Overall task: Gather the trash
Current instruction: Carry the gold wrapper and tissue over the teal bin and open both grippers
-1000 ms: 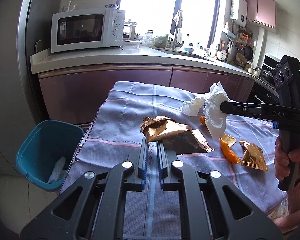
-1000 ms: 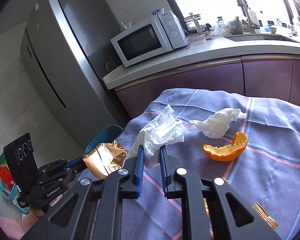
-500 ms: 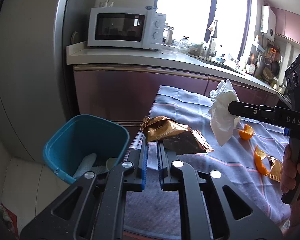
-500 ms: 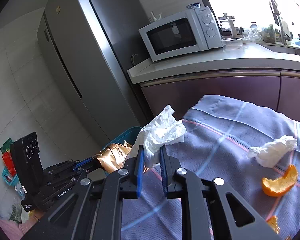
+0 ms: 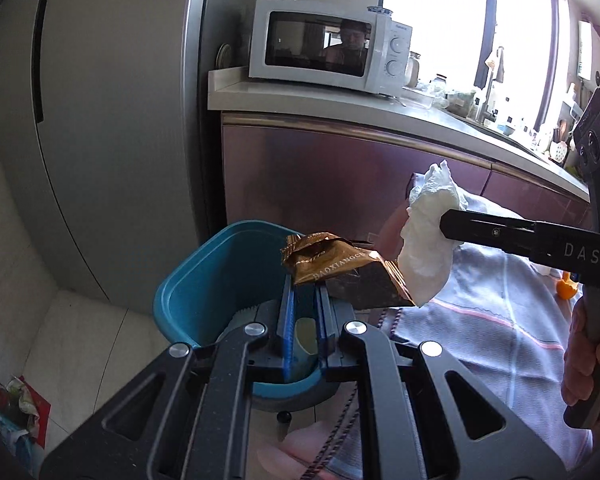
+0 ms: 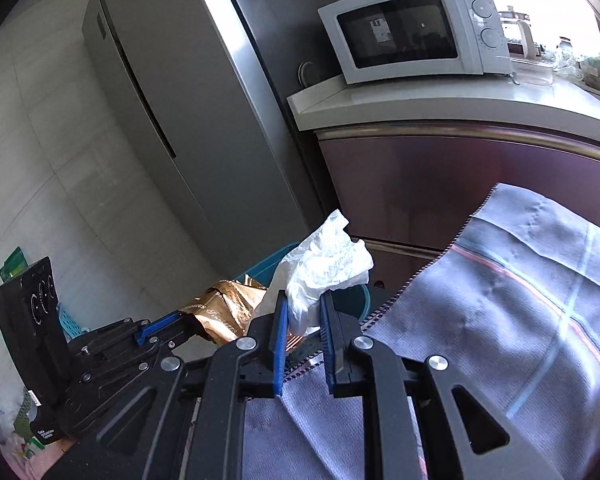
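Your left gripper (image 5: 303, 280) grips the gold wrapper (image 5: 340, 268) over the blue bin (image 5: 204, 280). Your right gripper (image 6: 303, 308) grips the white tissue (image 6: 324, 268), just past the cloth's (image 6: 500, 320) edge, near the bin.

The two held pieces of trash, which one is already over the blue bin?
The gold snack wrapper in the left gripper hangs over the blue bin. The white crumpled tissue in the right gripper is beside it, above the cloth's edge.
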A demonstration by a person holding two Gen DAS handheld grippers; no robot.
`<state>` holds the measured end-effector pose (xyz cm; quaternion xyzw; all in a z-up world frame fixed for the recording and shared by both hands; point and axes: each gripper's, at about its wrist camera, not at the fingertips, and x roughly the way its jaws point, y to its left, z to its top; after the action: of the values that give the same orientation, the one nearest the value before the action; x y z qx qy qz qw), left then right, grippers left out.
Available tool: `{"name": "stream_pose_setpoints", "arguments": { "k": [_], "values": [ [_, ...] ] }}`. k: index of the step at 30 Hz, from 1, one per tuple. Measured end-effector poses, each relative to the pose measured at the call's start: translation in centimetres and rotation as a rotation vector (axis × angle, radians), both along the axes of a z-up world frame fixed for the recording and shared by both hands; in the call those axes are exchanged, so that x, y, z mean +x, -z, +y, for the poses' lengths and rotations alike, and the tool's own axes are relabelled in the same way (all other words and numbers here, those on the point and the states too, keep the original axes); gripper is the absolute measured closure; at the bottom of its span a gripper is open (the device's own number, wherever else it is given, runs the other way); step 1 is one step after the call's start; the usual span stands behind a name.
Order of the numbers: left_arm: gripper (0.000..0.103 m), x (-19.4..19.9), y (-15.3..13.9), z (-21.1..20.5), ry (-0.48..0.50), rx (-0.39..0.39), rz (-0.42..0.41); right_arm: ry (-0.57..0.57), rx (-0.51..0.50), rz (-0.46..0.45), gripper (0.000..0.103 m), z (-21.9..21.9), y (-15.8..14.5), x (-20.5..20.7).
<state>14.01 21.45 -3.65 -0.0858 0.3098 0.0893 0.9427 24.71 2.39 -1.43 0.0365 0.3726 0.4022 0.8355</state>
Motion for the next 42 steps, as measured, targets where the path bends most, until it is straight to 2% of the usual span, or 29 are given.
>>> {"name": "stream_pose_setpoints", "arguments": {
  "k": [20, 27, 38, 42],
  "values": [
    [0.093, 4.9, 6.7, 3.7, -0.095, -0.03, 0.134, -0.086, -0.185, 0.126, 0.088, 8.0, 5.4, 2.7],
    [0.089, 6.1, 8.2, 4.3, -0.111, -0.041, 0.164, -0.093, -0.205, 0.162, 0.085, 8.4, 6.3, 2.8],
    [0.086, 6.5, 9.5, 4.9, -0.128, -0.07, 0.189, -0.071, -0.205, 0.167, 0.079, 8.4, 6.6, 3.3],
    [0.078, 6.7, 9.6, 4.9, -0.138, -0.068, 0.194, -0.062, -0.195, 0.167, 0.073, 8.0, 6.6, 3.4]
  ]
}}
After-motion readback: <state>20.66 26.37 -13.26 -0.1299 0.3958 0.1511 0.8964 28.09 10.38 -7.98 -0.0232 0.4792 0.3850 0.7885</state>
